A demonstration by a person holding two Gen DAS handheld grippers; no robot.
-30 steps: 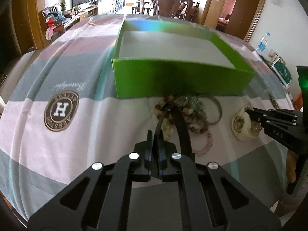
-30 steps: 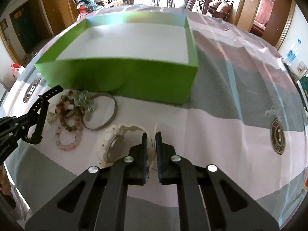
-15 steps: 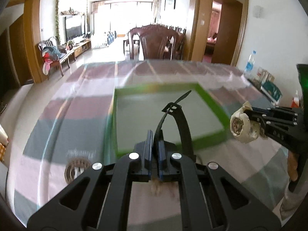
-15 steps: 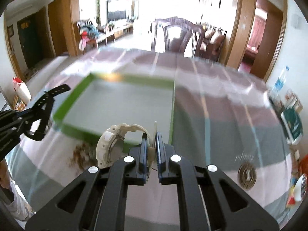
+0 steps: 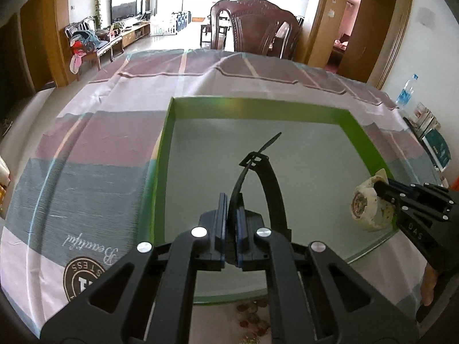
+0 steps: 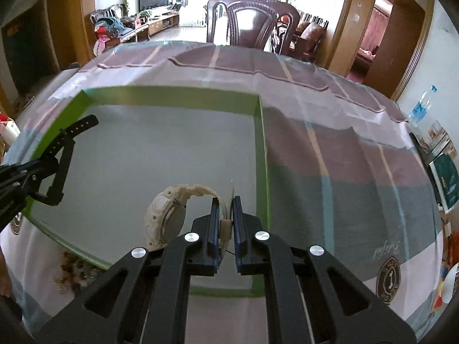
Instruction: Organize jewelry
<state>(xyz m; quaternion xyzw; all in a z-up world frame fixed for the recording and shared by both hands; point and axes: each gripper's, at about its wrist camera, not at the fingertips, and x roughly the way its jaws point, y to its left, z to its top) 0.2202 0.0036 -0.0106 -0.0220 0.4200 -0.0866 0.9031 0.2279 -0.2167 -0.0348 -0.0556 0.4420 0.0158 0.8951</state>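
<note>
Firmly within right claw (image 6: 224,223): white watch (image 6: 166,220).

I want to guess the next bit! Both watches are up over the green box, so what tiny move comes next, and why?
Probably lower both: the left gripper pinches the black watch and the right gripper the cream watch, both held above the green box, whose floor looks bare.
</note>
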